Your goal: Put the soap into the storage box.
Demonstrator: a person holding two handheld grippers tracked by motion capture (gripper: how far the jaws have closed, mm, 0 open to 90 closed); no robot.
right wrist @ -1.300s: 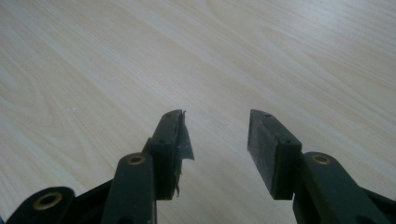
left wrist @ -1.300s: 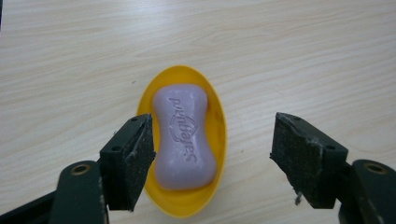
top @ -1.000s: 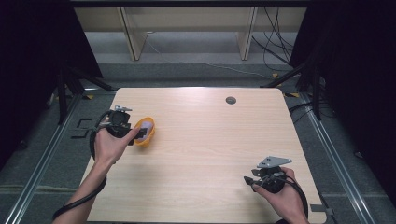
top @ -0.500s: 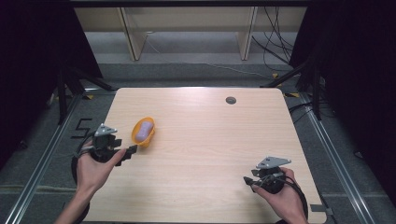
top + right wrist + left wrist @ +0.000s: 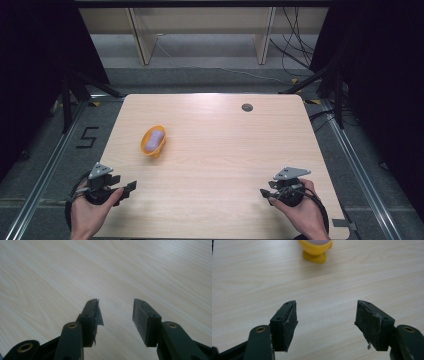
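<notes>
Bowl: a small orange-yellow bowl point(image 5: 153, 142) stands on the bench point(image 5: 225, 165), well ahead of the left gripper's fingers and far off to the side of the right gripper's fingers, touched by neither.
Bowl contents: from above, a pale lilac lump point(image 5: 154, 139) lies inside it; what it is cannot be made out.
Cut off: in the left gripper view the bowl point(image 5: 315, 250) sits at the top edge, so just its foot and lower wall show, with a thin strip of the lilac filling above.
Left gripper: the left gripper point(image 5: 129, 186) is held low at the near left corner of the bench; its fingers point(image 5: 284, 325) stand wide apart with bare wood between them, and they have just been closing a little, with nothing in the gap.
Right gripper: the right gripper point(image 5: 264, 192) is at the near right of the bench; its fingers point(image 5: 143, 320) stand moderately apart over bare wood, holding nothing.
Hard to see: from above the fingers of both grippers are small and dark, and the hands cover much of each body; the gap between the fingers reads clearly in the gripper views.
High view extras: a dark round spot point(image 5: 247, 107) lies near the far edge of the bench, far beyond both pairs of fingers.
Pad wear: frayed edges show on the finger pads up close.
</notes>
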